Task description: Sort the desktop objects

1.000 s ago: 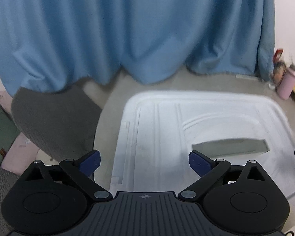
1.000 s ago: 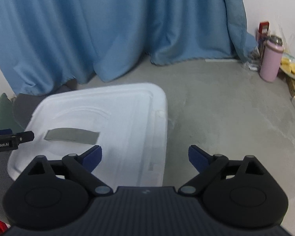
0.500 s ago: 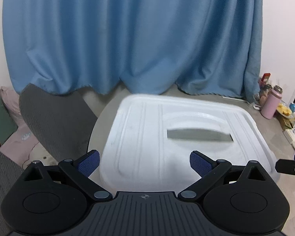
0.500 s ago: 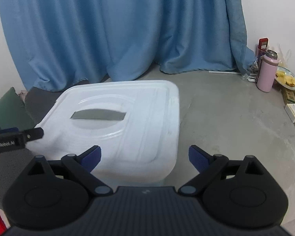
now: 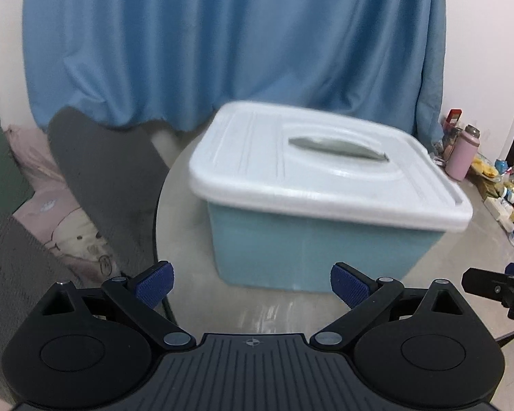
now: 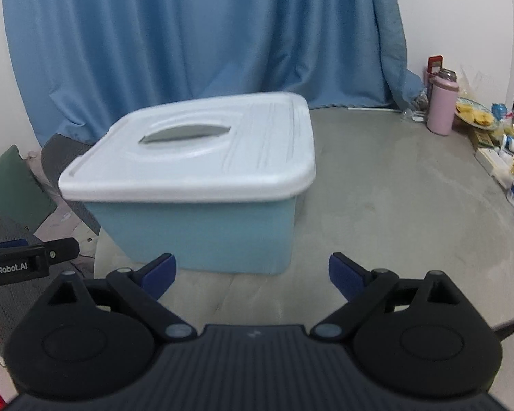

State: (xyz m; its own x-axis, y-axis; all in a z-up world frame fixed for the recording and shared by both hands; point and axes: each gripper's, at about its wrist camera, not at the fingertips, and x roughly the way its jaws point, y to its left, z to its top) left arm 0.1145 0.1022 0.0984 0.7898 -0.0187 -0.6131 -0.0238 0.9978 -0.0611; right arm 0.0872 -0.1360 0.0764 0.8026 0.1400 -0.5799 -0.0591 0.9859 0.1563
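A light blue storage box [image 5: 311, 246] [image 6: 202, 229] with a white lid [image 5: 311, 171] [image 6: 202, 150] and a grey handle [image 5: 339, 147] [image 6: 185, 134] stands closed on a round grey table [image 6: 394, 205]. My left gripper [image 5: 252, 286] is open, a short way in front of the box's near wall, nothing between its blue pads. My right gripper [image 6: 252, 275] is open too, facing the box's near right corner, also with nothing held. Each gripper's tip shows at the edge of the other's view.
A pink bottle [image 6: 442, 106] [image 5: 462, 156], a plate of food [image 6: 473, 113] and several small packets and bottles [image 6: 507, 157] crowd the table's right edge. A blue curtain [image 6: 202, 34] hangs behind. A grey chair [image 5: 99, 171] and cushions [image 5: 51, 212] sit left of the table.
Both grippers have drawn back and sunk from above the lid. The box's front wall now shows where only its lid did before. Both stay open.
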